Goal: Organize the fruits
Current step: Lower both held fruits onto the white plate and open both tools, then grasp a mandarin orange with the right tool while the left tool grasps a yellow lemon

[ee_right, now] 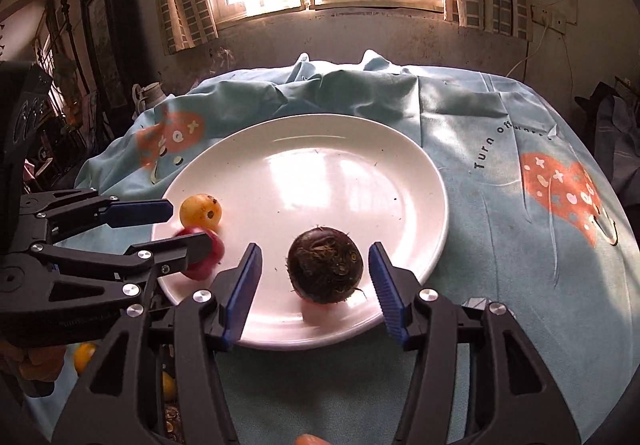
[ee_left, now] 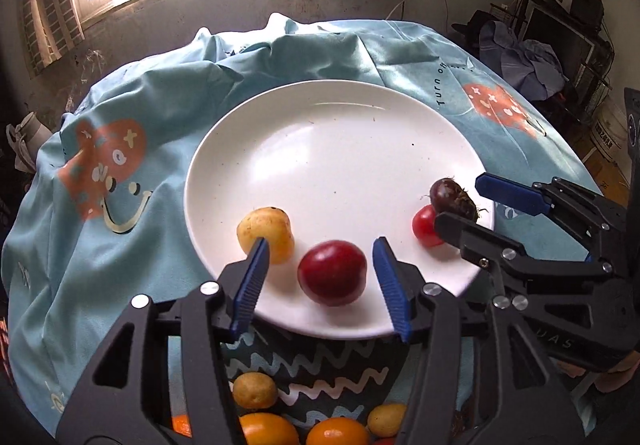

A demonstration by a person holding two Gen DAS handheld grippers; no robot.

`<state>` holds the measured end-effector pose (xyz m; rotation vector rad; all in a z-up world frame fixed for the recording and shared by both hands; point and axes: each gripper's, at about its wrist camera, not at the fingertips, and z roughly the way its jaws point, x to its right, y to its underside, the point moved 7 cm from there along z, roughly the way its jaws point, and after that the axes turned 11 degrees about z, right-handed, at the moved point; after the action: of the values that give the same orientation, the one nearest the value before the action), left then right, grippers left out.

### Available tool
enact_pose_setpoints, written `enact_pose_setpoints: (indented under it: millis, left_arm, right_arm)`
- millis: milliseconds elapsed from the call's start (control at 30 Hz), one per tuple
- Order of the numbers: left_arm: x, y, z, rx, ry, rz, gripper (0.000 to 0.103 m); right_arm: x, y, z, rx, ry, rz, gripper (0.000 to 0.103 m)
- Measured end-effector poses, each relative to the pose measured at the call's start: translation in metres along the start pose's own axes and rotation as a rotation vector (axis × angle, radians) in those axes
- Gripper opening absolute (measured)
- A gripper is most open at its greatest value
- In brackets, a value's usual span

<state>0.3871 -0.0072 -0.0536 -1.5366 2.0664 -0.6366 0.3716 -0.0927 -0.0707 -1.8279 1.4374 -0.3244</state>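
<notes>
The cloth-covered surface (ee_left: 132, 93) carried a white plate (ee_left: 332, 149). Both tools stood open: left tool (ee_left: 320, 277) straddling the red fruit (ee_left: 332, 272), right tool (ee_right: 314, 281) straddling the dark fruit (ee_right: 326, 271). Recommended: centre fruit before closing gently.

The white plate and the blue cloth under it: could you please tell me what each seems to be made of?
The white plate looks like glazed ceramic, or possibly melamine: it is smooth and glossy, with sharp window reflections on its surface. The blue cloth looks like a thin woven fabric with a slight sheen: it is bunched into soft folds and creases and carries printed orange shapes and lettering.
</notes>
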Motion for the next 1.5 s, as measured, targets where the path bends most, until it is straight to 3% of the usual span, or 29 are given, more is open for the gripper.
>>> enact_pose_setpoints:
  millis: [133,200,233,433,467,600,667,900,1067,1167,1500]
  left_arm:
    - [-0.005,0.009,-0.029,0.038,0.014,-0.039,0.071]
    - [-0.008,0.022,-0.050,0.065,-0.027,-0.042,0.088]
    - [-0.010,0.029,-0.061,0.086,-0.045,-0.046,0.090]
    - [-0.016,0.100,-0.105,0.198,0.006,-0.156,0.093]
    - [-0.017,0.111,-0.104,0.160,-0.019,-0.165,0.093]
    - [-0.023,0.131,-0.113,0.180,-0.105,-0.137,0.093]
    - [-0.029,0.134,-0.112,0.168,-0.146,-0.138,0.093]
    - [-0.038,0.139,-0.110,0.148,-0.157,-0.184,0.093]
    - [-0.035,0.139,-0.108,0.139,-0.148,-0.183,0.093]
    - [-0.035,0.139,-0.109,0.144,-0.151,-0.183,0.093]
    - [-0.033,0.140,-0.106,0.135,-0.160,-0.165,0.093]
  right_arm:
    - [-0.003,0.001,-0.020,0.027,0.005,-0.004,0.056]
    - [-0.006,0.009,-0.034,0.023,-0.010,-0.004,0.056]
    - [-0.008,0.014,-0.041,0.023,-0.019,-0.006,0.056]
    - [-0.019,0.066,-0.082,0.014,-0.061,-0.011,0.056]
    - [-0.023,0.078,-0.084,-0.019,-0.078,-0.012,0.056]
    - [-0.046,0.112,-0.094,-0.083,-0.147,-0.101,0.056]
    - [-0.056,0.124,-0.100,-0.089,-0.158,-0.154,0.056]
    - [-0.074,0.147,-0.104,-0.145,-0.220,-0.232,0.055]
    - [-0.070,0.156,-0.088,-0.192,-0.150,-0.259,0.055]
    - [-0.068,0.155,-0.082,-0.200,-0.133,-0.247,0.048]
    - [-0.075,0.157,-0.071,-0.202,-0.050,-0.304,0.047]
